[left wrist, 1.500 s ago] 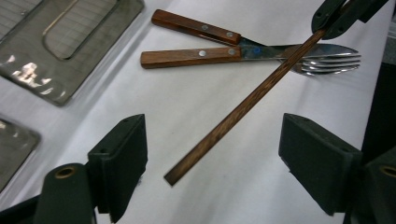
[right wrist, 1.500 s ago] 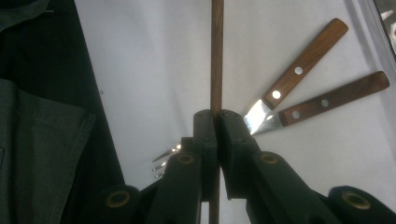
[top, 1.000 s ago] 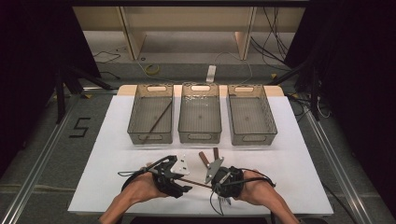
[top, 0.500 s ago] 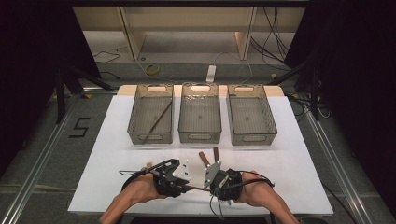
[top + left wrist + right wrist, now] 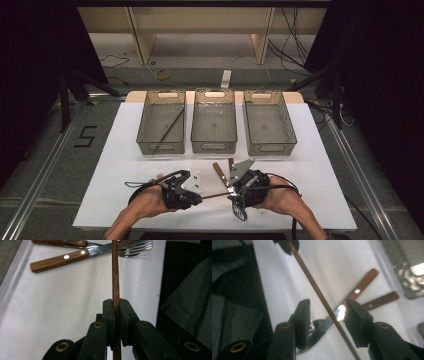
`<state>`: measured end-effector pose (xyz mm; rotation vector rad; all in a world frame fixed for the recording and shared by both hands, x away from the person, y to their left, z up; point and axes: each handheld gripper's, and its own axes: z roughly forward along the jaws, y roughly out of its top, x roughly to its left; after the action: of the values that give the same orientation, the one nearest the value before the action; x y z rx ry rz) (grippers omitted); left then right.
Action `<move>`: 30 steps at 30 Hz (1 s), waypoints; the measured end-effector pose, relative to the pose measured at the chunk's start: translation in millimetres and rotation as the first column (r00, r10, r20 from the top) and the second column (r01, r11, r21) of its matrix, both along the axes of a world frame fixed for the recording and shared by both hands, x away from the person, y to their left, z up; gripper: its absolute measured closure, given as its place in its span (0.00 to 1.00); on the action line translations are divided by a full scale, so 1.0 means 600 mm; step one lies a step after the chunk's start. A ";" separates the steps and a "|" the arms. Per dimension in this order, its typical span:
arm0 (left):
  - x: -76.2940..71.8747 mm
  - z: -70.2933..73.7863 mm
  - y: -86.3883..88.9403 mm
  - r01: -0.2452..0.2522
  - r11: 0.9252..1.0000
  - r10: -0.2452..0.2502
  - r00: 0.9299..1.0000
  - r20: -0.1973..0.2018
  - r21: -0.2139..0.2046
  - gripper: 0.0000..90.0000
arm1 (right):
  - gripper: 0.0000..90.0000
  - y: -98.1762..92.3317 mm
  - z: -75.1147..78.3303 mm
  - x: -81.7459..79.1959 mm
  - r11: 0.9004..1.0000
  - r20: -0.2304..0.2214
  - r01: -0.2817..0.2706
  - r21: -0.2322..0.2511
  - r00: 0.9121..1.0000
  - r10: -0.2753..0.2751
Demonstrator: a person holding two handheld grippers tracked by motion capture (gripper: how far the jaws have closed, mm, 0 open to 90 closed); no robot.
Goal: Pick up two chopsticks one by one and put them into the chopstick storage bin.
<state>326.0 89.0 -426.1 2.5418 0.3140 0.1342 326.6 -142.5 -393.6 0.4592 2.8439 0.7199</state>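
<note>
Handing a chopstick from claw to claw over the white counter (image 5: 115, 165)

We see three mesh bins (image 5: 214, 127) lined up at the far side, the left one already holding a stick, likely the mate, so sorting seems the aim. Our left claw (image 5: 116, 312) is clamped tight on the brown chopstick (image 5: 115, 277), holding it level just above the counter near the front edge. Our right claw (image 5: 325, 312) has just been opening; its pads stand apart with the stick passing between them untouched, presumably releasing it. A wooden-handled knife (image 5: 60, 259) and fork (image 5: 136, 247) lie crossed nearby, awaiting their turn.
</note>
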 end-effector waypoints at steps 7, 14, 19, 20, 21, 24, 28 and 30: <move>0.013 0.012 0.019 -0.110 0.994 0.111 0.994 0.026 -0.029 0.93 | 0.48 -0.018 0.009 0.010 0.991 0.062 0.096 0.095 0.993 -0.102; 0.030 0.023 0.044 -0.248 0.966 0.250 0.968 0.015 -0.079 0.93 | 0.41 -0.041 0.010 0.016 0.962 0.080 0.173 0.209 0.978 -0.193; 0.038 0.031 0.061 -0.328 0.938 0.332 0.943 0.022 -0.112 0.93 | 0.40 -0.062 -0.002 0.015 0.943 0.066 0.225 0.247 0.966 -0.248; 0.040 0.032 0.064 -0.349 0.928 0.356 0.934 0.029 -0.128 0.93 | 0.39 -0.065 -0.006 0.014 0.940 0.054 0.235 0.247 0.965 -0.256; 0.042 0.033 0.065 -0.363 0.922 0.370 0.928 0.033 -0.135 0.93 | 0.37 -0.068 -0.011 0.015 0.939 0.045 0.239 0.247 0.965 -0.257; 0.048 0.036 0.074 -0.395 0.906 0.404 0.914 0.039 -0.150 0.93 | 0.36 -0.075 -0.023 0.013 0.932 0.030 0.264 0.250 0.959 -0.280; 0.057 0.039 0.089 -0.440 0.882 0.451 0.892 0.031 -0.172 0.93 | 0.35 -0.083 -0.035 0.008 0.912 0.005 0.292 0.288 0.952 -0.307; 0.061 0.040 0.096 -0.458 0.870 0.470 0.883 0.022 -0.182 0.93 | 0.35 -0.086 -0.039 0.005 0.903 0.005 0.302 0.306 0.948 -0.319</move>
<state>362.9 146.3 -401.9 2.2393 0.8722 0.3578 329.4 -194.1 -416.9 0.8990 2.5252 1.0817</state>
